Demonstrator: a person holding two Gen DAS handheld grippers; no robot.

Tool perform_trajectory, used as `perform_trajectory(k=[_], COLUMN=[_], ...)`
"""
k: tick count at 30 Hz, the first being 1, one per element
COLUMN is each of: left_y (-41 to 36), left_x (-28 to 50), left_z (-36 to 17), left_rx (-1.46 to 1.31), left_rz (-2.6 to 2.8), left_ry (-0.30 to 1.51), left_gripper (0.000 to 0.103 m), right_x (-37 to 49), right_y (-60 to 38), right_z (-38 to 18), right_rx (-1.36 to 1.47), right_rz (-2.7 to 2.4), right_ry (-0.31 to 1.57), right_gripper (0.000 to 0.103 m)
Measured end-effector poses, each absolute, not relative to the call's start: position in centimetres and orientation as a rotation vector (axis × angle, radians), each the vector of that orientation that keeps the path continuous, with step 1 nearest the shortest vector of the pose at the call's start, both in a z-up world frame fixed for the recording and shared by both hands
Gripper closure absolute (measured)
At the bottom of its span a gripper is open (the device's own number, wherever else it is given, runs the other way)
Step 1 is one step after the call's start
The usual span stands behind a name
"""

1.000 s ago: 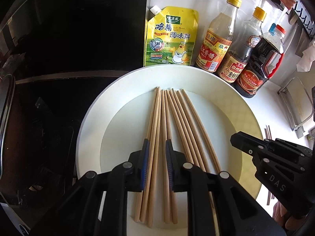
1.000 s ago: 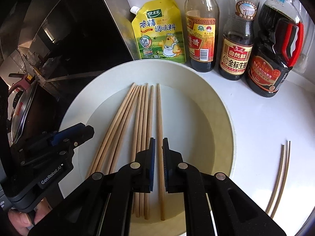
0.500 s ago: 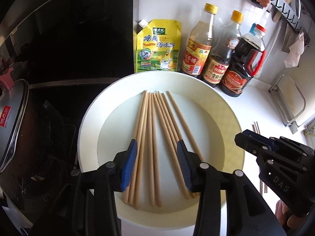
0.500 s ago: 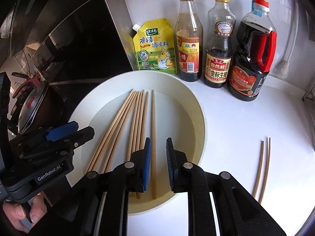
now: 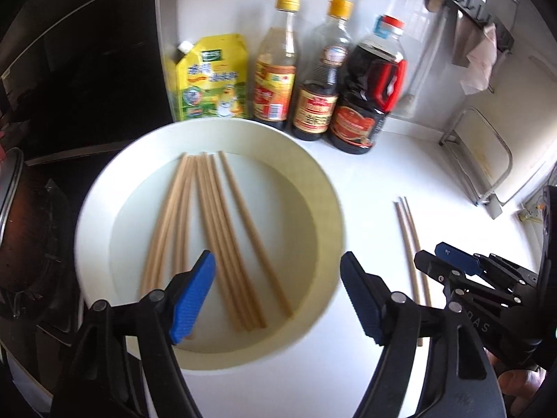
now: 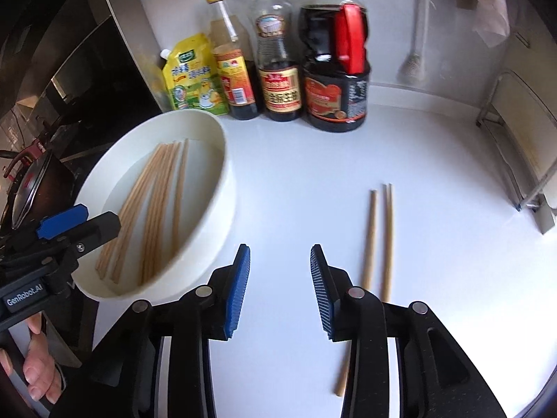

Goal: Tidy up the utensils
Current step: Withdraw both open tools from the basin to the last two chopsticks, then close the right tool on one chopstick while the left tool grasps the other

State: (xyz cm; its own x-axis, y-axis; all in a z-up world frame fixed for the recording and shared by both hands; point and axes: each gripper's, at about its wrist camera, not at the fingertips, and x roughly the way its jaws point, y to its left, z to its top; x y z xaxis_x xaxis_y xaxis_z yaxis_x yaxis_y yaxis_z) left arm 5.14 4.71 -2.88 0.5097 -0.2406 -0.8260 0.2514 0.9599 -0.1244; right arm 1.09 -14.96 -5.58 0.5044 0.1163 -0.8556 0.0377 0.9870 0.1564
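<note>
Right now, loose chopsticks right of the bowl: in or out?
Out. The chopsticks lie flat on the white counter, apart from the bowl.

left gripper [image 5: 278,296]: black angular plastic arms, bright blue ribbed pads on the inner faces, round silver pivot pins along each arm
left gripper lettering: white "GenRobot.AI" on the black body, with a blue pad at its tip and a small silver screw
right gripper [image 6: 280,289]: same black arms, blue ribbed pads, silver round pins
right gripper lettering: pale "DAS" letters on its black side
hand [image 6: 36,365]: bare fingers, no sleeve visible
</note>
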Motion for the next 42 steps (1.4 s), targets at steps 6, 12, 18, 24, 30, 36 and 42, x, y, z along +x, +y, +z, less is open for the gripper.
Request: perform_trajectory(k=[6, 12, 18, 24, 30, 36, 42], left_y=[0.7, -1.7, -2.5, -3.3, -4.4, -6.5, -9.5], left_x=[4.0, 3.1, 2.6, 2.4, 2.0, 1.7, 1.6], left_z=[-4.2, -5.5, -6.0, -6.4, -5.8, -6.4, -8.1], left_rx=[0.016, 0.017, 0.002, 0.008, 0.013, 0.023, 0.055], left_rz=[-0.34, -0.327, -0.292, -0.261, -0.262, -0.291, -0.319], left_ry=[1.015, 1.027, 1.008, 1.012, 0.982, 0.993, 1.036], left_gripper=[0.022, 0.021, 0.02, 0.02, 0.02, 0.019, 0.018], right_x=[-1.0, -1.4, -0.8, 0.0, 0.0, -0.3, -0.3], right_y=[-20.0, -22.8, -23.1, -22.3, -22.8, -25.0, -26.8], right_z=[-8.8, -11.4, -13.6, -14.3, -14.8, -14.9, -15.0], right_rx=[0.175, 0.16, 0.138, 0.103, 0.063, 0.092, 0.06], right_rz=[-0.042, -0.07, -0.05, -0.012, -0.022, 0.001, 0.029], right_ry=[1.099, 1.119, 1.142, 1.132, 1.118, 1.109, 1.096], right_gripper=[0.064, 0.064, 0.064, 0.064, 0.064, 0.064, 0.064])
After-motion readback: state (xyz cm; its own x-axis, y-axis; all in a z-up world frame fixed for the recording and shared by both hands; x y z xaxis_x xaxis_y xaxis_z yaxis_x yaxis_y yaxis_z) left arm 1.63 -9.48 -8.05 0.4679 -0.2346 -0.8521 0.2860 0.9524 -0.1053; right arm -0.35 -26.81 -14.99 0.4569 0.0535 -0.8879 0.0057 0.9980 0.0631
